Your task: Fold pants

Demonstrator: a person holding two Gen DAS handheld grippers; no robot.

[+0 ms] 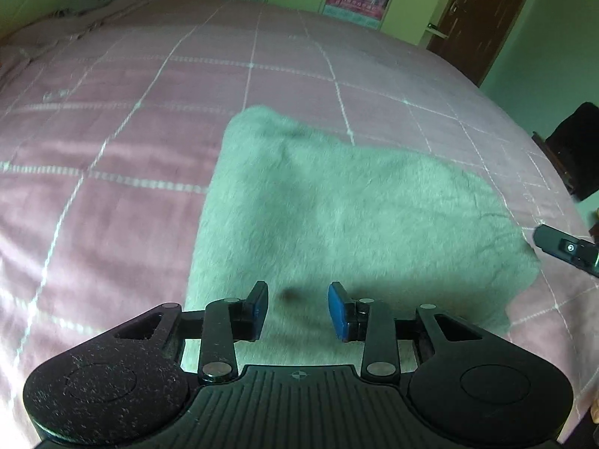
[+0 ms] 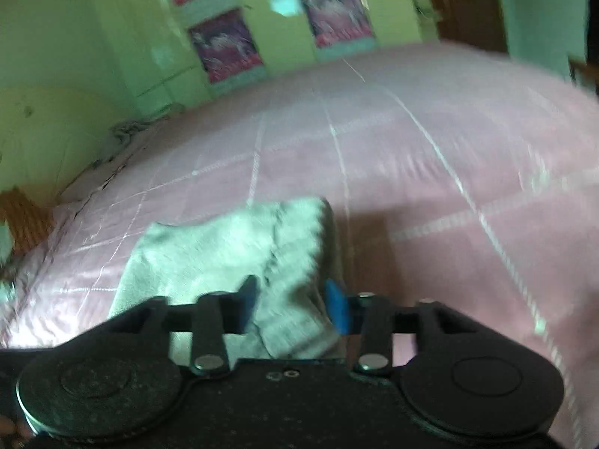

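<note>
Hovering low over the bed (image 1: 112, 142), the left gripper (image 1: 298, 308) has its two blue pads apart, with nothing between them. The pants (image 1: 337, 209), pale grey and already folded into a compact block, lie directly ahead of these fingers and partly below them. The block's long axis runs from the near left to the far right, so its left edge passes just outside the left finger. Left of this edge the pink cover is bare, which gives free room.

Further right, the right gripper (image 2: 290, 307) is also open and holds nothing. In its own view the pants (image 2: 224, 247) lie ahead and to the left of its fingers, and their right edge falls close to the right pad. This view is blurred, so I cannot tell if a pad touches the cloth. Both grippers seem equally near; right of the pants the cover is open too.
</note>
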